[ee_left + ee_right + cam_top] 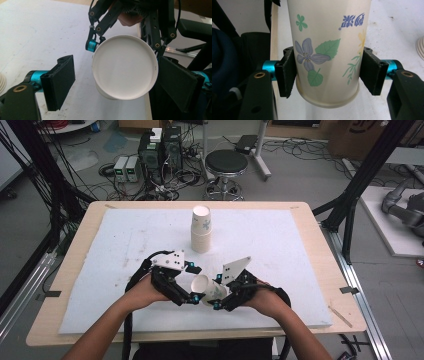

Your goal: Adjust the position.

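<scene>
White foam sheeting [125,235] covers the wooden table [80,227], with cables, power boxes and a black stool [227,164] on the grey floor behind it. Near the front edge, the right gripper [329,75] pinches a flowered paper cup [328,42] across its lower wall, both pads pressed to the sides; the cup lies tilted, its open mouth turned toward the left gripper [117,82]. That gripper's jaws stand spread on either side of the cup's white rim, the left pad well clear of it; whether the right pad touches the cup I cannot tell. Farther back, near the middle of the sheet, a stack of paper cups [201,229] stands upright, apart from both hands.
</scene>
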